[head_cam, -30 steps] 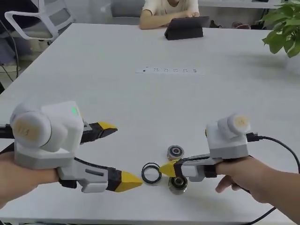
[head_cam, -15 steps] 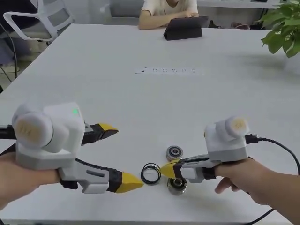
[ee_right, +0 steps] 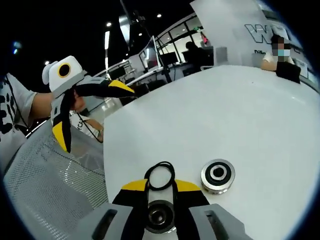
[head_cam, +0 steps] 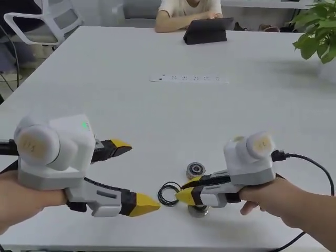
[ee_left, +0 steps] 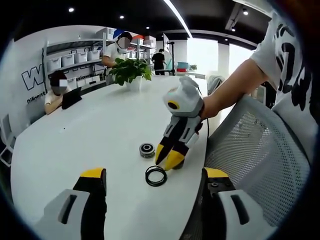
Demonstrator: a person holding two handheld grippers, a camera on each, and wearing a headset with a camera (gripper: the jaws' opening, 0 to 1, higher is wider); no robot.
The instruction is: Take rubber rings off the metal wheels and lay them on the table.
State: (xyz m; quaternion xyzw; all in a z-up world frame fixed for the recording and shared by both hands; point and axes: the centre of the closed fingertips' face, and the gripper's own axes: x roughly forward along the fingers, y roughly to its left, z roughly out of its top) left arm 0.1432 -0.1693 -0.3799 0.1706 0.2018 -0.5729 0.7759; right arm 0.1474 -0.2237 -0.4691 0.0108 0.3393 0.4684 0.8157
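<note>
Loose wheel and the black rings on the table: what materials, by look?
Loose wheel: likely steel, grey with a bright sheen on the rim; the dark band inside is probably a seal. Rings: likely rubber, thin, matte black, no glint; count unclear.

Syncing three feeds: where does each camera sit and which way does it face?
Head view: head-mounted, facing down at table, left gripper, right gripper; left hand, right hand show.
Left gripper view: rides left gripper, faces right gripper; own jaws spread.
Right gripper view: rides right gripper, faces left gripper; own jaws grip wheel.
All share rubber rings.
</note>
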